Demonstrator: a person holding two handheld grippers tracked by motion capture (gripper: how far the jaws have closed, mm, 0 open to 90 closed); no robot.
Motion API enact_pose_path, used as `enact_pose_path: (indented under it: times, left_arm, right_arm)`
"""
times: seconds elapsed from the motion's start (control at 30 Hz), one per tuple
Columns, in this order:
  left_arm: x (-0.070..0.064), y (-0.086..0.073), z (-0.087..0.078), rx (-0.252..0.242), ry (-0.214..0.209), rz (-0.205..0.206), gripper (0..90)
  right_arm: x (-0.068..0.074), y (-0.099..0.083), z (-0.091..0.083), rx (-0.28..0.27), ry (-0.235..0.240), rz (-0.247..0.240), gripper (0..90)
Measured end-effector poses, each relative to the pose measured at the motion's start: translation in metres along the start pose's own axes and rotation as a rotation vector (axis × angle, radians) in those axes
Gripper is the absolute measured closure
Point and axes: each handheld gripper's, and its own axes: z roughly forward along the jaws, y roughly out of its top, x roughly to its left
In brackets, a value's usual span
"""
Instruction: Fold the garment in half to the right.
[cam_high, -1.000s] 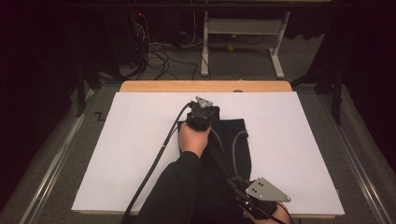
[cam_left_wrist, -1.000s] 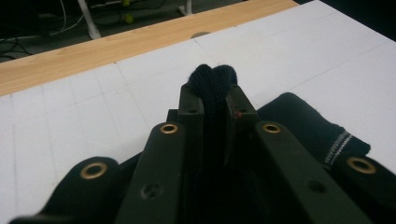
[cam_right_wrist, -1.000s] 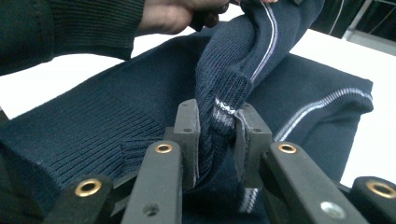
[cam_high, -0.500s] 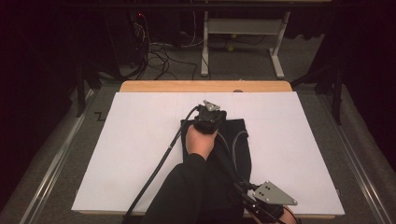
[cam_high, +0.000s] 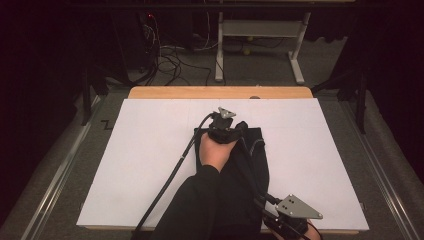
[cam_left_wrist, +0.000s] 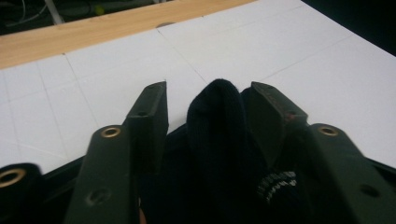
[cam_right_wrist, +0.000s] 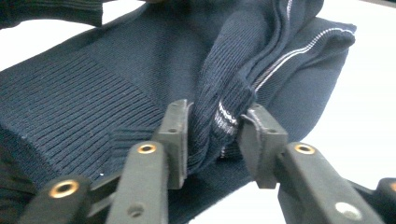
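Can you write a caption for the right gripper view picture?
Right gripper fingers pinch a fold of a navy sweater on a white table.

Knit garment (cam_right_wrist: 140, 70): dark navy, ribbed, thin white stripes along folded edges. Board (cam_high: 150, 150): white, faint grey grid lines. Table edge (cam_high: 220, 92), upper centre: light wood. Gripper plates (cam_high: 298, 206): grey. Jaws: black, brass-coloured rivets. Sleeve (cam_high: 200, 210): black.

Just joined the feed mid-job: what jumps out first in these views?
A dark navy ribbed knit garment with thin white stripes lies on the white table sheet, at its middle and near side. The left gripper at the garment's far end has a raised fold between its jaws; the right gripper, at the near edge, straddles a striped fold.
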Motion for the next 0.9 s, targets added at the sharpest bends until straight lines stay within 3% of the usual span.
enact_pose_path:
  times: [0.17, 0.33, 0.43, 0.9]
  left_arm:
    - [0.003, 0.0, -0.01, -0.014, -0.012, 0.033, 36.7]
    - [0.013, -0.008, -0.024, -0.044, -0.041, 0.03, 30.6]
    - [0.024, -0.016, -0.031, -0.042, -0.052, 0.022, 24.1]
    - [0.072, -0.058, -0.08, -0.102, -0.029, -0.006, 16.6]
  right_arm:
    - [-0.004, 0.001, -0.005, -0.016, -0.014, 0.019, 53.5]
    - [-0.007, 0.003, -0.011, -0.041, -0.033, 0.034, 51.1]
    - [-0.009, 0.005, -0.014, -0.059, -0.038, 0.047, 50.9]
    - [-0.005, 0.012, -0.012, -0.075, -0.035, 0.037, 51.1]
